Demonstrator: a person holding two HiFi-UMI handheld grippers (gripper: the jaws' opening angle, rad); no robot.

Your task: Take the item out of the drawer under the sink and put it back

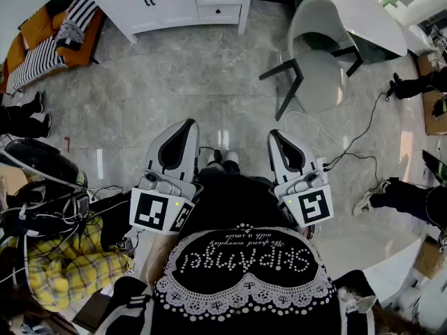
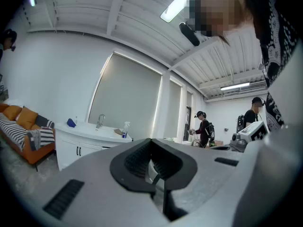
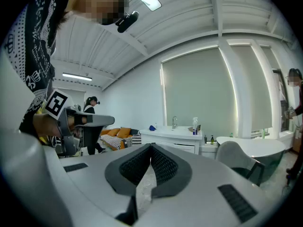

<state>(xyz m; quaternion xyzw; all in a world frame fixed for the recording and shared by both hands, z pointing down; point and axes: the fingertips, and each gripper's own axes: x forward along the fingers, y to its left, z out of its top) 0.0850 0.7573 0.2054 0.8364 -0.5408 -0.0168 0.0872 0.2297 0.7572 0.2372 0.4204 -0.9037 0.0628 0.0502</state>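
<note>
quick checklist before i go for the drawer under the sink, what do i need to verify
1. Left gripper empty: ok, jaws together with nothing between them.
2. Right gripper empty: ok, jaws together with nothing held.
3. Sink cabinet within reach: not ok, it stands across the floor from both grippers.
4. Drawers open: not ok, the fronts look shut.
5. Way ahead: probably ok, the chair and cable lie off to the right.
6. Item to take out: cannot tell, it is not in view.
</note>
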